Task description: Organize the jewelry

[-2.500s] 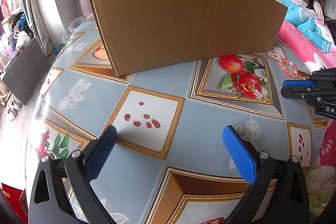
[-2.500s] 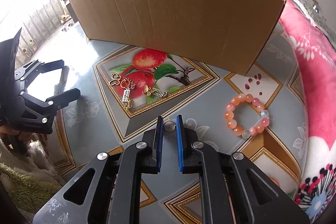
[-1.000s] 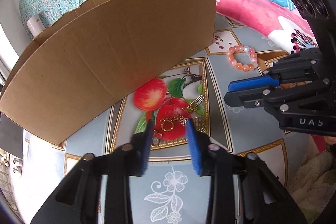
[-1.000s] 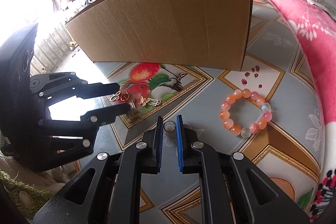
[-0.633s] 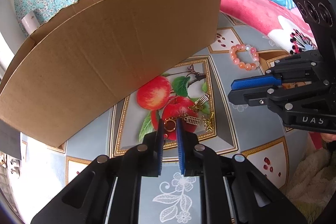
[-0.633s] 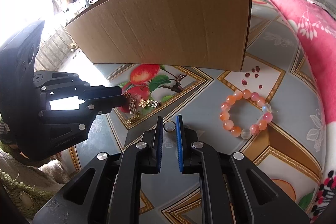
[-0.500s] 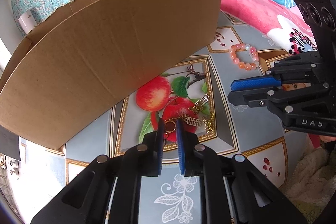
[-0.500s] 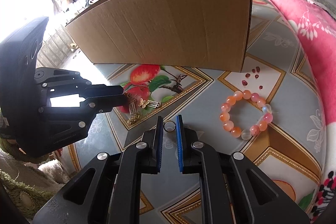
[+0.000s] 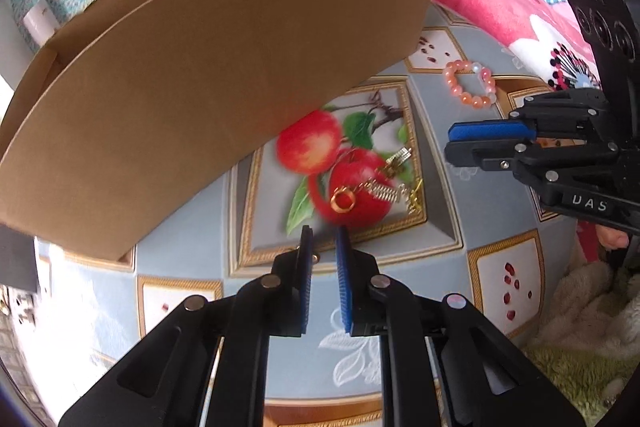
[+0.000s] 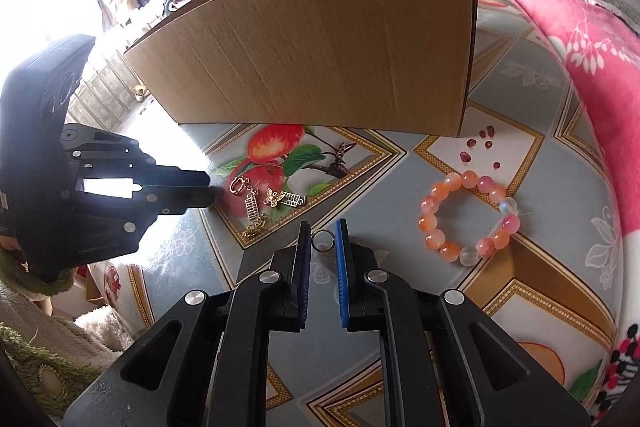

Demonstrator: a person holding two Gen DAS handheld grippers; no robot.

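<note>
**Beside the box: two pinches, nothing put away yet**

From the left wrist view, the left hand-held gripper is pointing steeply down at the patterned surface, just short of the gold charm chain lying on the printed apples. Its jaws have just been closing and are now standing a narrow slit apart. A gold glint is showing against one pad, but I cannot tell whether any of the chain is actually caught. The cardboard box is standing close behind, and the bead bracelet is lying off to the right, beyond the right hand-held gripper.

From the right wrist view, that gripper is clamping a small ring between its pad tips, low over the surface.

To my eye the pick-up step is under way. Next, each piece is going to need lifting clear over the box wall. The left grip is worth checking first, since a thin chain slips easily.
</note>
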